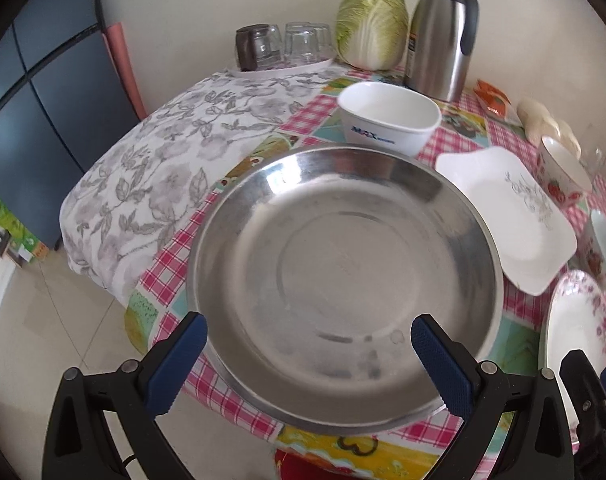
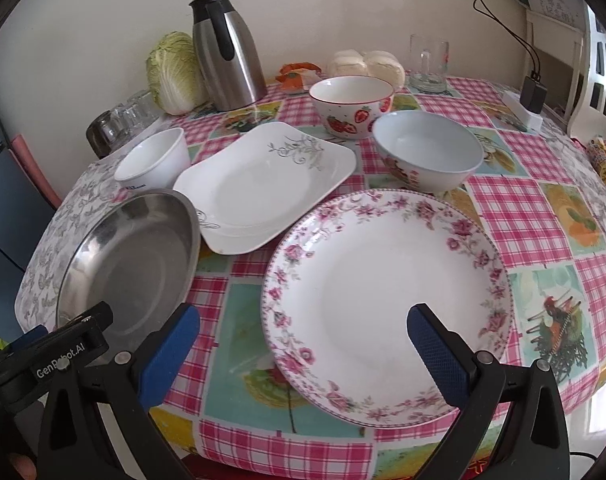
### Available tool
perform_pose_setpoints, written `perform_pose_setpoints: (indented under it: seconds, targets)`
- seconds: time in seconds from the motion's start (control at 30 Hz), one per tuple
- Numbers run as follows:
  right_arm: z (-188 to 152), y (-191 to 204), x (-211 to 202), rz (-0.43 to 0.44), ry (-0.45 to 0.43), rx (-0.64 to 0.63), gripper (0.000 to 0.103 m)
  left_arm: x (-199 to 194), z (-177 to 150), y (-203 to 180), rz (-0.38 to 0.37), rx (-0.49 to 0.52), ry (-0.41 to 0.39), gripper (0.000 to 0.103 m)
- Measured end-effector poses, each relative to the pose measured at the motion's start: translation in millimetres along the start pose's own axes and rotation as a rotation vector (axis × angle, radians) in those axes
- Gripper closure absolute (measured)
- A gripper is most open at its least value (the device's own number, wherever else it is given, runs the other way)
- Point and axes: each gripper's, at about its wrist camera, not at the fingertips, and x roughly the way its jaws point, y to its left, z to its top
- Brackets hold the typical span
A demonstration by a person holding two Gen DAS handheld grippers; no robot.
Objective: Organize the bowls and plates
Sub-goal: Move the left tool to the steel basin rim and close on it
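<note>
Both grippers gape, seemingly holding 0 dishes.

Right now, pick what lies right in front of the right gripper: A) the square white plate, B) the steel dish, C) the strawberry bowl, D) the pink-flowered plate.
D: the open right gripper frames the pink-flowered plate; the steel dish lies to its left.
</note>
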Motion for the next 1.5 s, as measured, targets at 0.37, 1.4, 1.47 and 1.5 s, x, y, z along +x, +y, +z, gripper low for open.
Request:
perform_pose_setpoints:
  seconds: [0.37, 1.4, 1.47, 1.5]
  targets:
    - [-4.2, 26.3, 14.3, 0.089, -0.009, 0.029, 0.0, 13.7, 9.7, 42.0, -0.047, -0.121, -0.05, 0.0]
    - [-11.3, 63.7, 39.2, 0.181, 0.044, -0.054, 0.045, 62.8, 11.9, 66.8, -0.03, -0.141, 0.029, 0.035]
    - [-11.3, 64.7, 41.3, 0.179, 0.05, -0.06, 0.055, 63.8, 13.3, 66.3, -0.024, -0.13, 0.026, 0.038]
    - [-11.2, 65.2, 42.6, 0.18, 0.054, -0.062, 0.058, 64.1, 13.8, 66.4, -0.023, -0.126, 0.023, 0.042]
